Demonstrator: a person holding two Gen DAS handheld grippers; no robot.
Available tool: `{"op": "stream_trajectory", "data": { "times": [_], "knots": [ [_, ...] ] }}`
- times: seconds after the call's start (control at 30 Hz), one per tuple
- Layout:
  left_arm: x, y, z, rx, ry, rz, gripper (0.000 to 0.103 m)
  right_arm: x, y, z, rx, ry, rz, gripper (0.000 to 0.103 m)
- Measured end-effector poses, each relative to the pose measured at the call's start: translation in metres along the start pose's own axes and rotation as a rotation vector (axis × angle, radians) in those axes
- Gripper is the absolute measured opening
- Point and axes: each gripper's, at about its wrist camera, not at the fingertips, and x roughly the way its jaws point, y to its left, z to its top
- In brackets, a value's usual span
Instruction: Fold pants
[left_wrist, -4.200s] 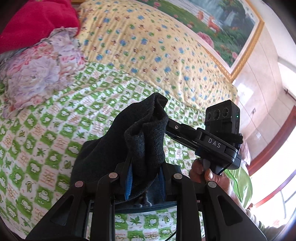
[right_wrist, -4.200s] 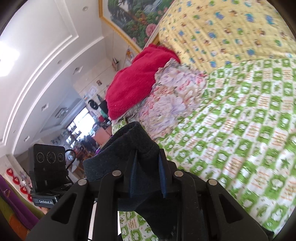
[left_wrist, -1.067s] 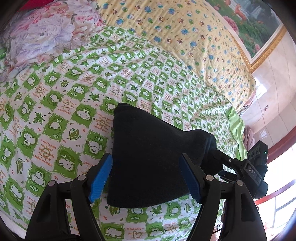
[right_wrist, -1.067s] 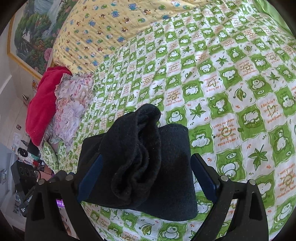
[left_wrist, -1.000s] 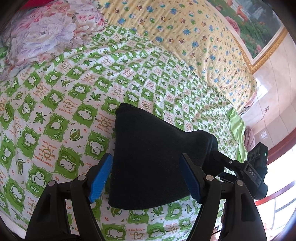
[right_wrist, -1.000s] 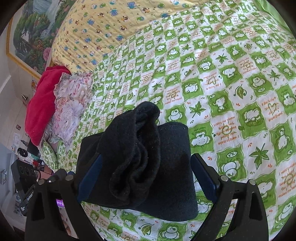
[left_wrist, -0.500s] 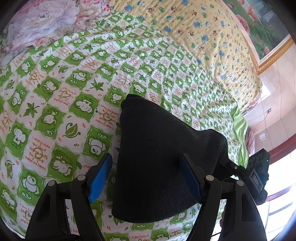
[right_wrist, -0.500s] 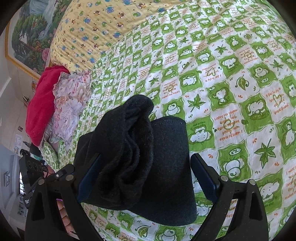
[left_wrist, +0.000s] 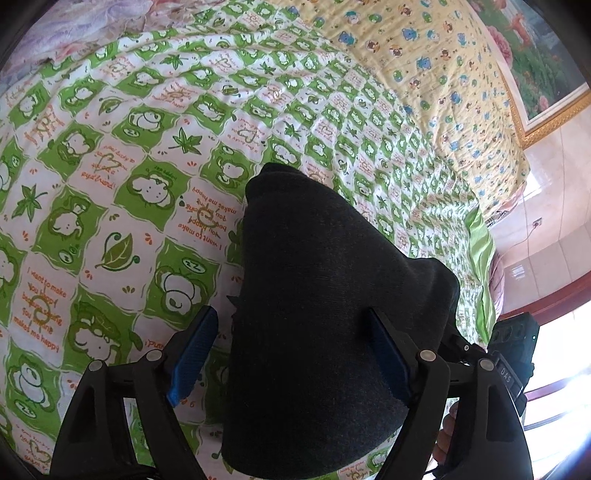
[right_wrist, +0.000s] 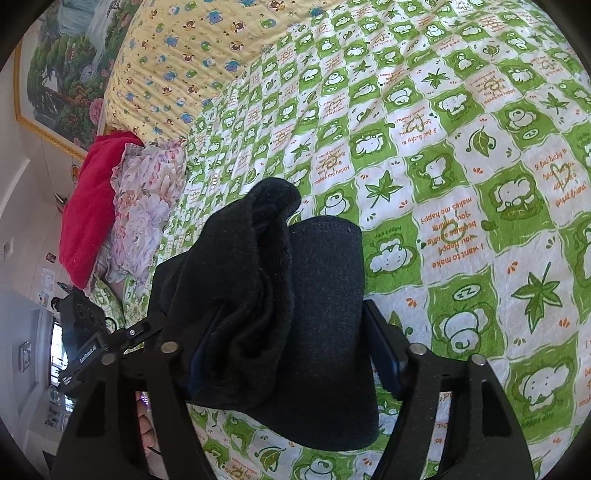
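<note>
While the pants (left_wrist: 325, 314) are laid folded on the bed (left_wrist: 110, 184), soft, floppy and light, both the left gripper (left_wrist: 291, 354) and right gripper (right_wrist: 295, 350) are held wide open around them, and the thick folded edge is best gripped.

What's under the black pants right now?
The green patterned bedsheet shows all around the pants. Whatever lies directly beneath the pants is covered; nothing else pokes out.
</note>
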Motion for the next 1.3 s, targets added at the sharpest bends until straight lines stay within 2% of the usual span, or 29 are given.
{"op": "stream_trajectory", "data": {
  "times": [0.23, 0.5, 0.6, 0.83, 0.97, 1.3],
  "knots": [
    [0.005, -0.003, -0.002, 0.014, -0.008, 0.01, 0.085, -0.007, -0.003, -0.008, -0.022, -0.009, 0.047, 0.055],
    [-0.002, -0.017, -0.003, 0.091, -0.042, 0.024, 0.054, -0.013, 0.015, -0.01, -0.08, -0.029, 0.041, 0.048],
    [-0.008, -0.02, -0.004, 0.101, -0.054, 0.028, 0.046, -0.014, 0.021, -0.009, -0.097, -0.033, 0.042, 0.047],
    [-0.031, -0.021, -0.004, 0.086, -0.087, 0.015, 0.04, -0.02, 0.042, -0.004, -0.148, -0.046, 0.051, 0.045],
    [-0.052, -0.023, -0.003, 0.094, -0.137, 0.04, 0.039, -0.018, 0.057, 0.001, -0.176, -0.039, 0.082, 0.045],
    [-0.093, 0.003, 0.026, 0.066, -0.242, 0.109, 0.039, 0.025, 0.105, 0.023, -0.245, -0.017, 0.158, 0.045]
  ]
}}
